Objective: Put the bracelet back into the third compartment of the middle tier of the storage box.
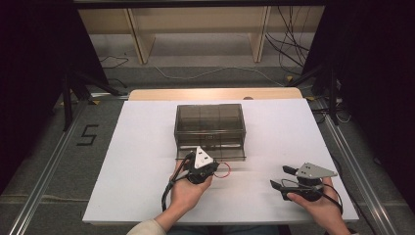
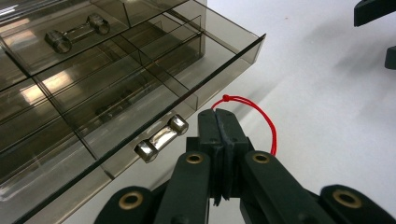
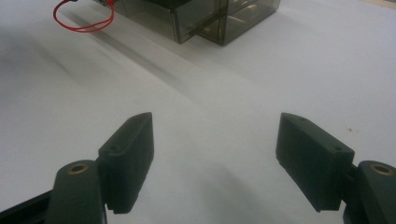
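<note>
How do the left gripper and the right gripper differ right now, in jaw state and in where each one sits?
The left gripper has its jaws pressed together on a red string loop; the right gripper has its jaws wide apart with nothing between them. The left gripper sits right at the pulled-out drawer of the smoky box; the right gripper rests over bare white table, well off to the side. Both have black jaws and are hand-held.

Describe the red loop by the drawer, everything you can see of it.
The red loop is a thin cord with a small knot at its top. It arcs out from the shut left gripper, whose jaws pinch its ends, and curves over the white table beside the smoky plastic drawer. Whether it ties to the drawer's handle I cannot tell.
</note>
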The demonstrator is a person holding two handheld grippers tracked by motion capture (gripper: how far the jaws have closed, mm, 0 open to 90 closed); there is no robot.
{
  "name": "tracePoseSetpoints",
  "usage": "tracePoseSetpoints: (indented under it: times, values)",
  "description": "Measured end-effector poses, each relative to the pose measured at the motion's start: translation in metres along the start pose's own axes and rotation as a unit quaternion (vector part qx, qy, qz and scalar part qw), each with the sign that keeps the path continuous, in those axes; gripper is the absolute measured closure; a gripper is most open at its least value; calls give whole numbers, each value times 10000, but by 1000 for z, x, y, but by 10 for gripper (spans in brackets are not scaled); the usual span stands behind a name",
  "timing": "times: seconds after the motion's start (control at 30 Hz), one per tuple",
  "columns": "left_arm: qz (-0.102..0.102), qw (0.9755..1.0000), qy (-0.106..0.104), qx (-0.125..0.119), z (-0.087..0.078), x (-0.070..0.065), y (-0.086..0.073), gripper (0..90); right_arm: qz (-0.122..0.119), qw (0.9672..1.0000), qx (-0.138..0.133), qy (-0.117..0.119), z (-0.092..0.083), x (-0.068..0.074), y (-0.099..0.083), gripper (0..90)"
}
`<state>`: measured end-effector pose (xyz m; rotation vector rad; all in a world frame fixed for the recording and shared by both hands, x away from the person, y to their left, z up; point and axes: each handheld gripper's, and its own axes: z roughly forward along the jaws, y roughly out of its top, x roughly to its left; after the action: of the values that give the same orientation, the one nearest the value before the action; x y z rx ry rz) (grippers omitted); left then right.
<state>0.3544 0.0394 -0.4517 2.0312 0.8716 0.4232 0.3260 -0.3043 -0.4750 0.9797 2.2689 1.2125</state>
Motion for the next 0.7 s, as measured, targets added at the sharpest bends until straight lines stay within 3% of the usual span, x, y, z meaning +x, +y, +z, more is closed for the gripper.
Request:
tracePoseSetpoints:
  times: [0.7]
  values:
    - [69, 9999, 25, -90, -1, -1, 11, 898, -7, 10000, -4, -25, -1, 0, 0, 285]
